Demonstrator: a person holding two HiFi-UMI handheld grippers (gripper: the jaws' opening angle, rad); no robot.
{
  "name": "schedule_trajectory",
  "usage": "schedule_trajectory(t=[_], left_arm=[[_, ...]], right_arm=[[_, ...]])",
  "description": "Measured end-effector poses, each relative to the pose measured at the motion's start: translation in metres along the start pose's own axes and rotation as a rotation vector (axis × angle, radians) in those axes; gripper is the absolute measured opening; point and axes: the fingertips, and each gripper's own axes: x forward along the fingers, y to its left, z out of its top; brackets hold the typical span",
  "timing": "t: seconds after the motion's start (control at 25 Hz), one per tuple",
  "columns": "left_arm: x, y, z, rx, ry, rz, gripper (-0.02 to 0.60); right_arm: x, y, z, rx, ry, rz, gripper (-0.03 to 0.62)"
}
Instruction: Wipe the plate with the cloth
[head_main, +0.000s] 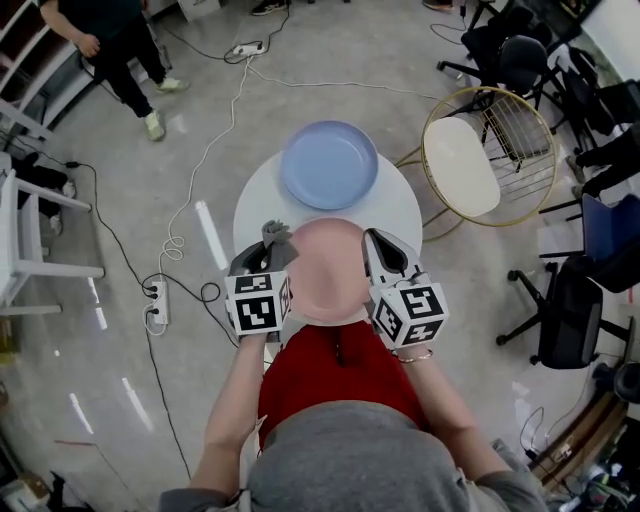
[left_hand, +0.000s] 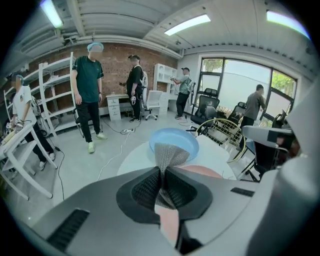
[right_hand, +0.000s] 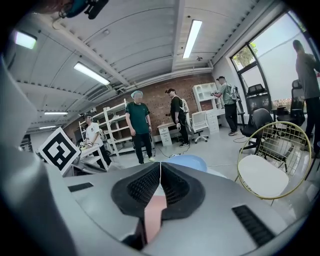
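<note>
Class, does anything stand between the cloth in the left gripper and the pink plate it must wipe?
Nothing visible does. The cloth, clamped in the left gripper, sits right at the pink plate's edge; the blue plate lies beyond, out of the way.

Far plate on table; near plate before it, perhaps overhanging.

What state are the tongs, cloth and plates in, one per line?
left tongs: shut on the grey cloth
right tongs: shut on the pink plate rim
grey cloth: bunched, sticking out past the tips
pink plate: empty, held by one edge
blue plate: empty, flat on the white table
</note>
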Motion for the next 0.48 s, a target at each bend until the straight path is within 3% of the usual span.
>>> schedule_trajectory(t=[0.48], left_arm=[[-0.037, 0.005, 0.074, -0.011, -0.251, 0.016, 0.034]], right_arm=[[0.001, -0.001, 0.051, -0.039, -0.102, 0.024, 0.029]])
